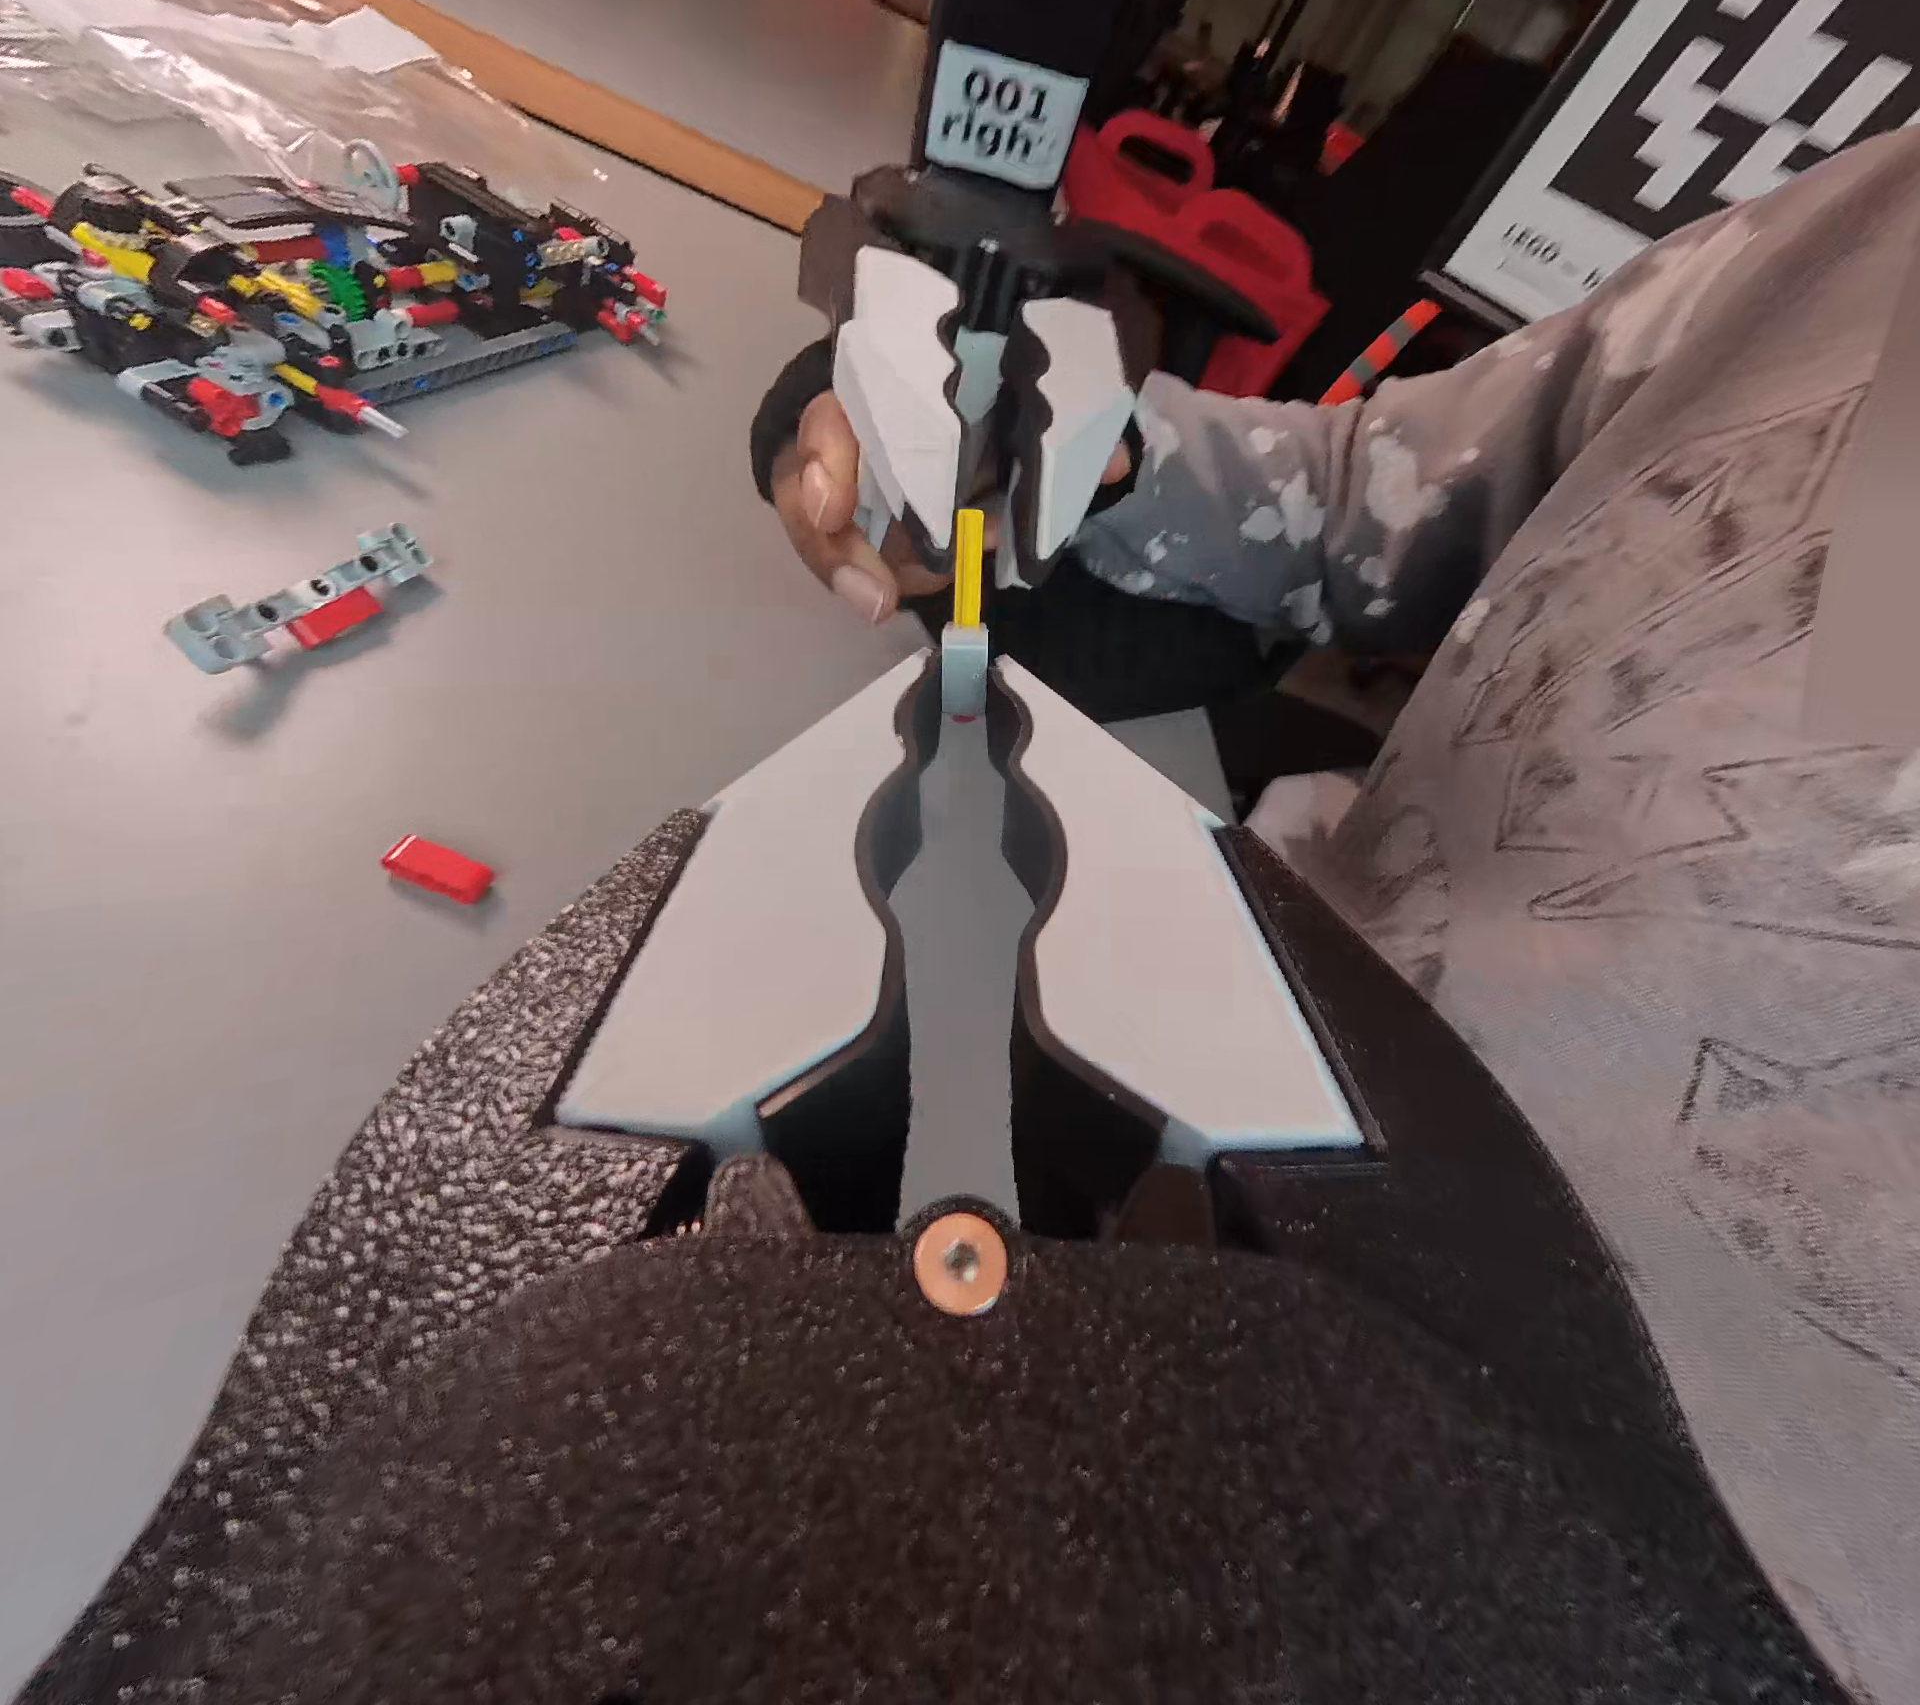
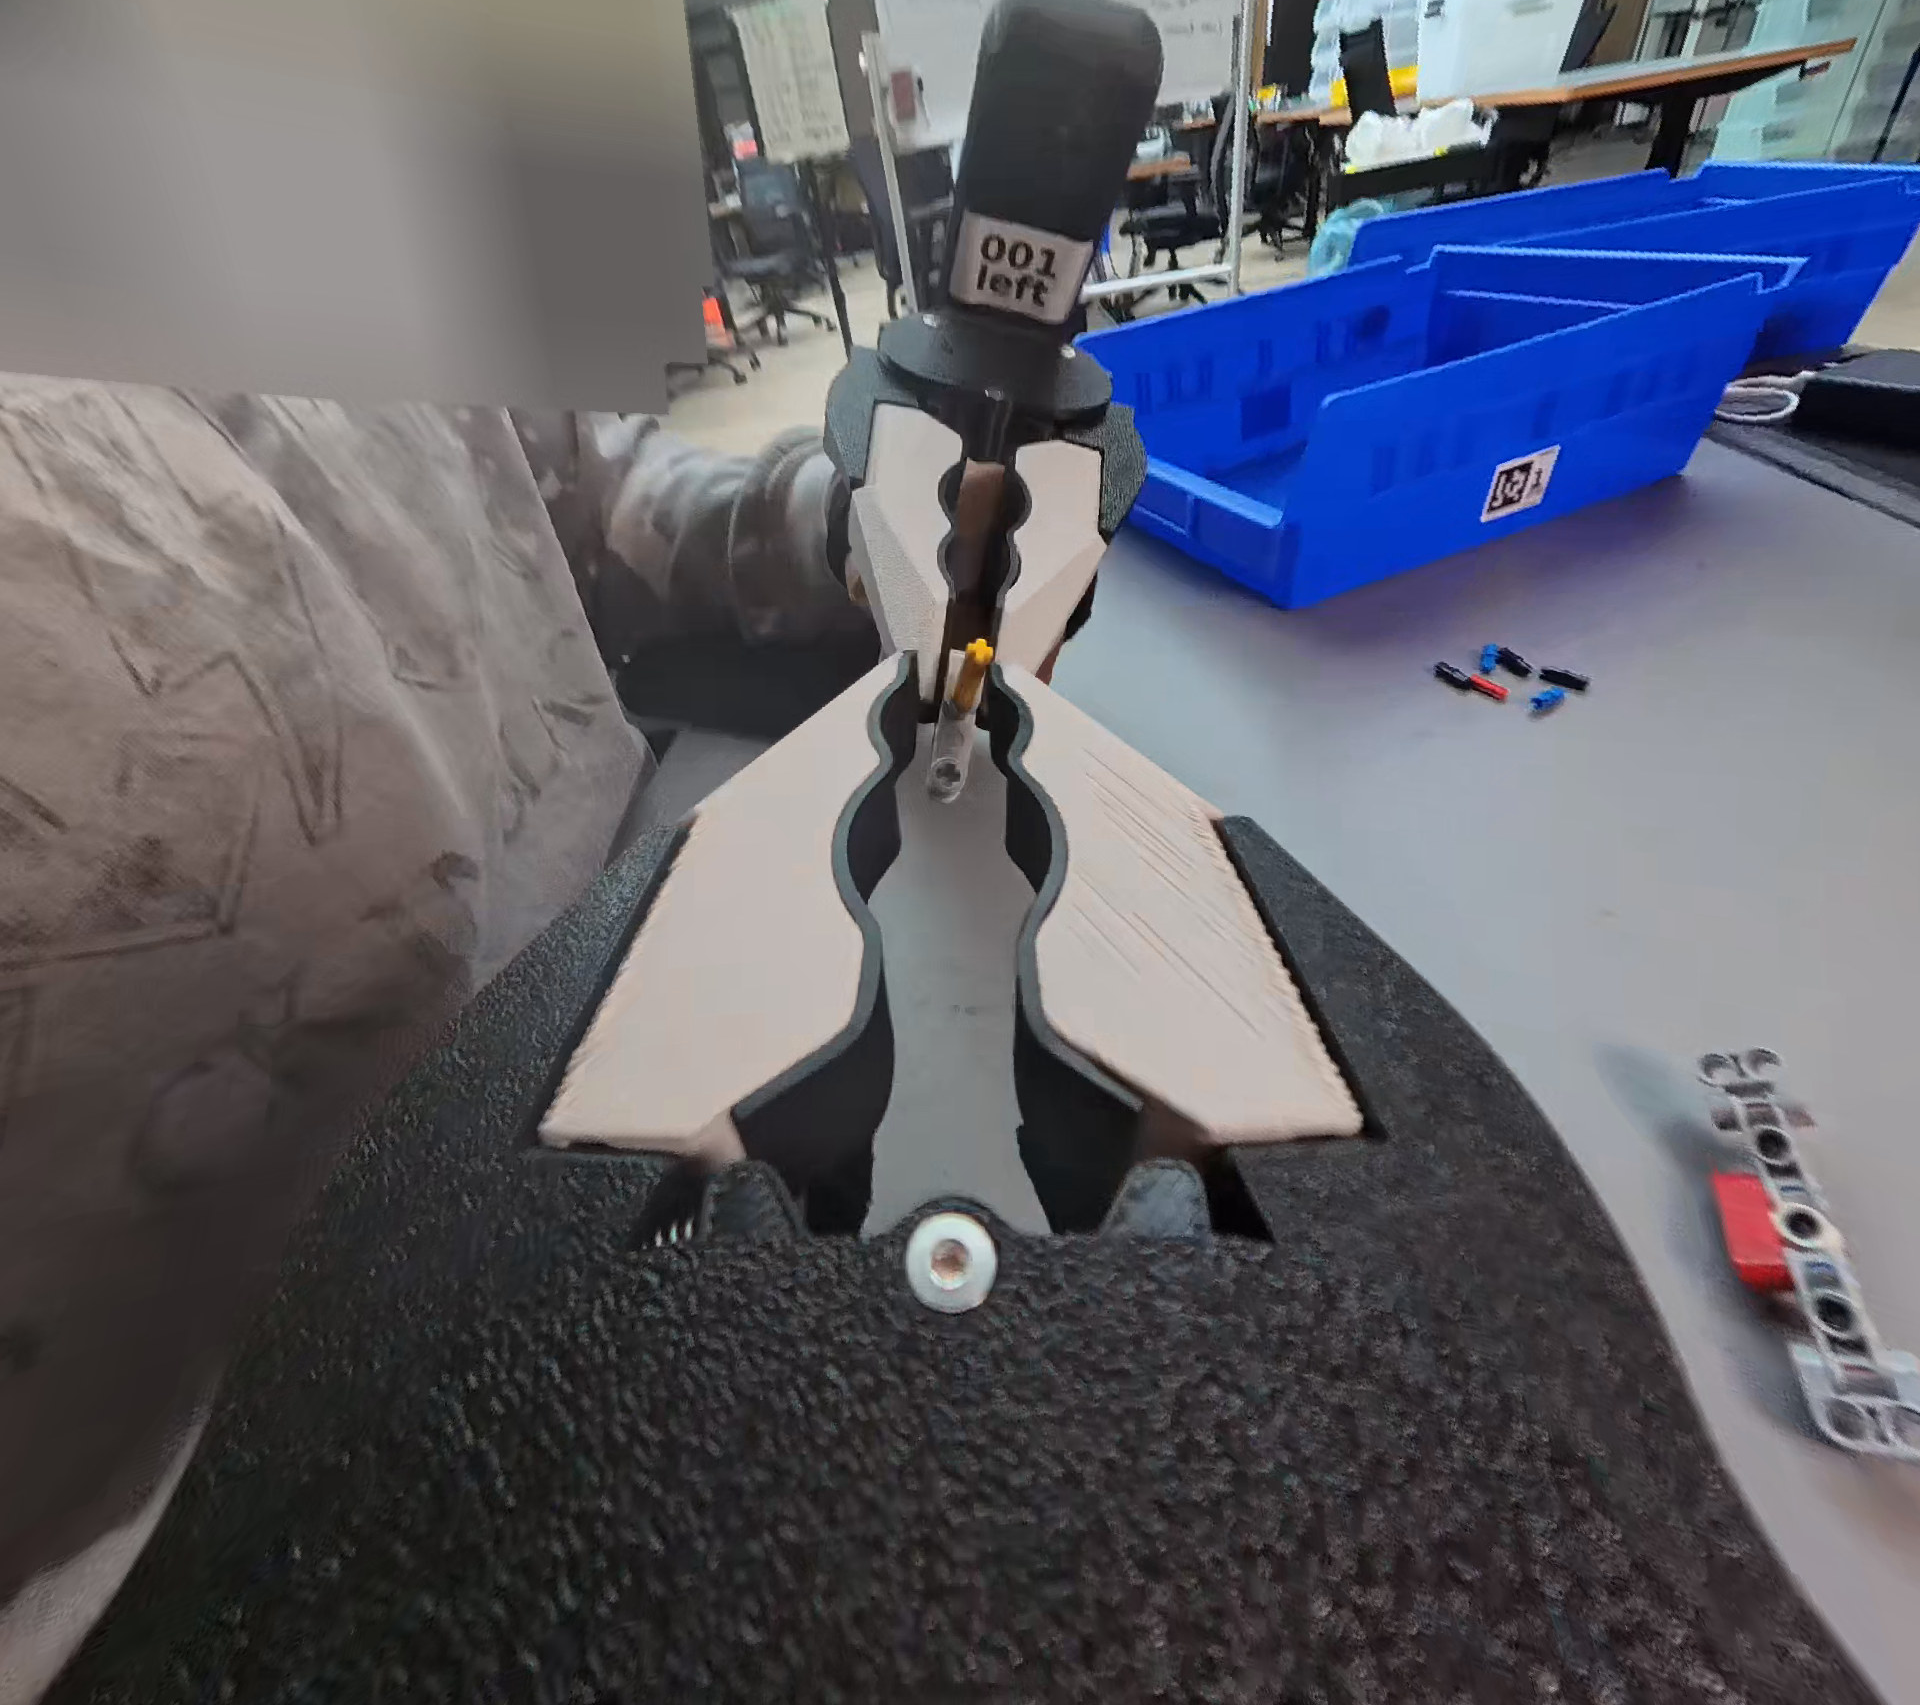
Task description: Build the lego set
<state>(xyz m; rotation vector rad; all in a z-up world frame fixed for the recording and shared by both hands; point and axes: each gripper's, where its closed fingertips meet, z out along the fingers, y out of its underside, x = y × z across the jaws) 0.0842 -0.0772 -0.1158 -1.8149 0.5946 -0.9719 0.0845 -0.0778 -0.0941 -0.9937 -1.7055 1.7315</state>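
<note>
1. Left wrist view shows your left gripper (image 1: 964, 668) clamped at its tips on a small grey connector (image 1: 964, 666), held up in the air above the grey table (image 1: 260, 1032), close in front of your body.
2. Opposite it, your right gripper (image 1: 966, 549) is pinched on a yellow axle (image 1: 968, 566). The axle's free end meets the top of the connector; whether it has started into the hole you cannot tell from here.
3. In the right wrist view the same pair appears between the right gripper's tips (image 2: 961, 699): the yellow axle (image 2: 975, 670) and the grey connector (image 2: 948, 756), which extends back toward this camera with a round hole at its near end.
4. The axle's long axis runs along the line between the two grippers, tip to tip, and the connector lies nearly in line with it. Keep that line straight. A tilt would likely jam the cross-shaped end.
5. To seat it well, hold the left side steady and push slowly along the axle's own length. Rotate slightly if the cross does not match the hole.
6. Keep both grips firm; these pieces are small and would slip easily.
7. Off to the side lie the large build (image 1: 312, 284), a grey-and-red subassembly (image 1: 301, 606) and a loose red tile (image 1: 436, 868), none involved yet.
</note>
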